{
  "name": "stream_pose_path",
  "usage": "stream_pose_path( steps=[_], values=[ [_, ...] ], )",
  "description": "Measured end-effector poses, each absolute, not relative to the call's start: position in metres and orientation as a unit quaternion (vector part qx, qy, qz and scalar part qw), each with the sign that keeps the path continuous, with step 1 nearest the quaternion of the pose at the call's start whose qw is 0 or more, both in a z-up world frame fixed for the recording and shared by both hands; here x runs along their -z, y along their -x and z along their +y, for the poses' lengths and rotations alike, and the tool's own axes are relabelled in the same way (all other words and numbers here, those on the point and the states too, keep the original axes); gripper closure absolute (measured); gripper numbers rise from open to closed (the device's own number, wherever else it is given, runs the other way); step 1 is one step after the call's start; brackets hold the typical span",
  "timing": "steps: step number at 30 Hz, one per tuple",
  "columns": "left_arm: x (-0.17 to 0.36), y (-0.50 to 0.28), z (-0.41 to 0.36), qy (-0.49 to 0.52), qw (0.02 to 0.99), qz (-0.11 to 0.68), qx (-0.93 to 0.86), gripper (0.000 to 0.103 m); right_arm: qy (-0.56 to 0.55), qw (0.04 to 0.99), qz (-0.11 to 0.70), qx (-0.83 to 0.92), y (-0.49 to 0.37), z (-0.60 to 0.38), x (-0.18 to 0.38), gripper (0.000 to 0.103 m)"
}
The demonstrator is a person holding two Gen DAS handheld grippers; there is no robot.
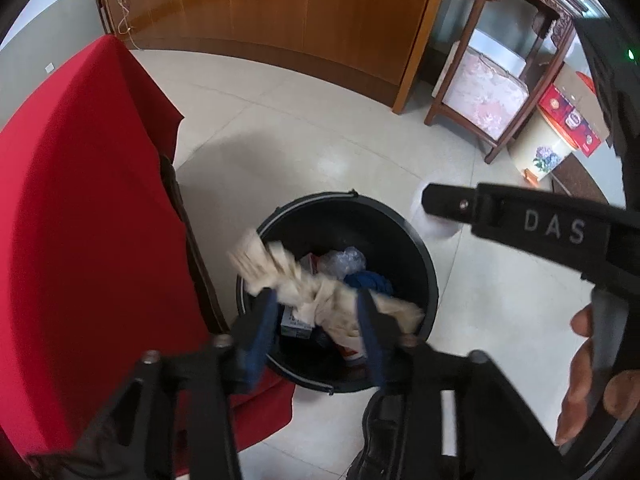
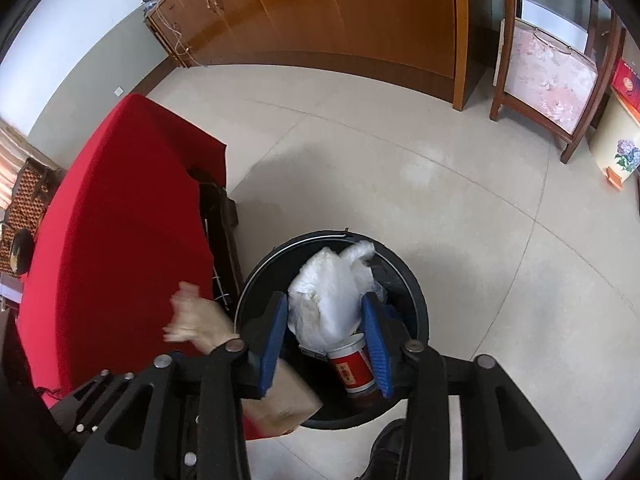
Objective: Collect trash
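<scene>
A black trash bin [image 1: 426, 256] stands on the tiled floor beside a red-covered table. My left gripper [image 1: 316, 304] hangs over the bin, its jaws apart. A crumpled beige paper [image 1: 280, 272] lies blurred across its fingertips, and neither pad presses it. In the right wrist view my right gripper [image 2: 325, 300] is open above the same bin [image 2: 418, 296], with a white plastic bag [image 2: 332, 296] loose between its blue pads. A red-and-white cup [image 2: 352, 368] lies in the bin under the bag. The beige paper [image 2: 192, 320] shows blurred at the bin's left rim.
The red cloth table [image 1: 80, 240] crowds the bin's left side. Wooden cabinets [image 1: 300, 20] line the far wall. A wooden chair [image 1: 484, 96] with a floral cushion and a flowered white bucket [image 1: 540, 148] stand at the right. A shoe [image 1: 380, 432] is by the bin.
</scene>
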State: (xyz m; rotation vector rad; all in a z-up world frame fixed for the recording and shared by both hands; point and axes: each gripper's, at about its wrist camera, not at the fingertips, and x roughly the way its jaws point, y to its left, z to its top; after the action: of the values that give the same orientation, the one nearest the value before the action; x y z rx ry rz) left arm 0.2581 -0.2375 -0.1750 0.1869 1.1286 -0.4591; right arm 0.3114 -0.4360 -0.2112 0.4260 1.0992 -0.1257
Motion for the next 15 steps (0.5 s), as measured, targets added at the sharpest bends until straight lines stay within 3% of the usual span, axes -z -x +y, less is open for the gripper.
stream_pose_path(
  steps=[1,3,15],
  values=[
    [0.175,-0.259,-0.237,-0.086,0.817,0.528,0.214,0.046,-0.203,0.828,0.519,0.064,-0.313,-0.438,0.212,0.047],
    [0.173,-0.26,-0.236,-0.085,0.821,0.524,0.21,0.042,-0.206,0.83,0.513,0.072,-0.312,-0.441,0.21,0.046],
    [0.105,-0.235,-0.206,-0.057,0.857,0.473,0.198,0.041,-0.209,0.853,0.47,0.088,-0.269,-0.442,0.165,0.046]
  ],
)
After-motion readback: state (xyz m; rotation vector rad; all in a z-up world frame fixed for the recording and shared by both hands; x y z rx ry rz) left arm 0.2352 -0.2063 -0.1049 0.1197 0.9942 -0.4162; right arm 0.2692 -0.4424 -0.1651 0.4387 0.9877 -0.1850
